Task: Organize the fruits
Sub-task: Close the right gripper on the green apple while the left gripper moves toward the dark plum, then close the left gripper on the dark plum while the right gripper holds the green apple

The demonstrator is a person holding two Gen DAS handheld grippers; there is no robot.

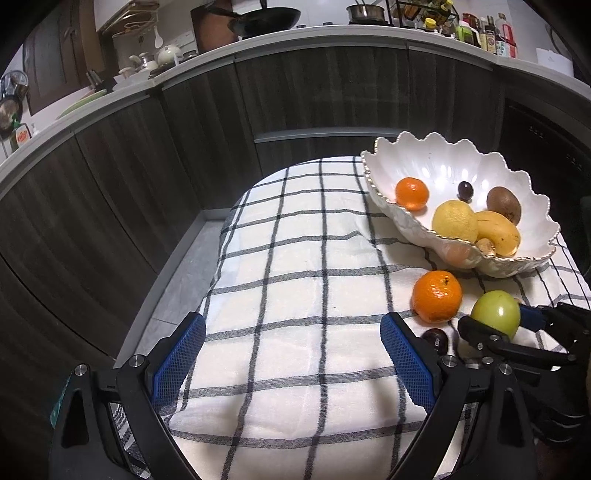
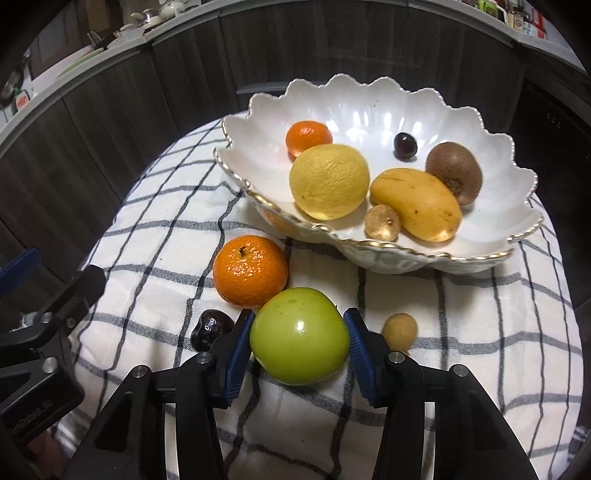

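Where fingers (image 2: pixel 236 354) pinch: green apple (image 2: pixel 299 336) (tablecloth)

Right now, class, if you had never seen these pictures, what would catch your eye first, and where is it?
First, the shiny round green apple, low in the middle, clamped between the blue pads of the right gripper on the checked white cloth. Behind it stands the scalloped white bowl with a gold rim, holding a big yellow citrus fruit. A bright orange mandarin lies beside the apple.

Checked cloth (image 1: pixel 295 258) on the table; dark cabinets (image 1: pixel 147 166), cluttered counter (image 1: pixel 332 33) behind.
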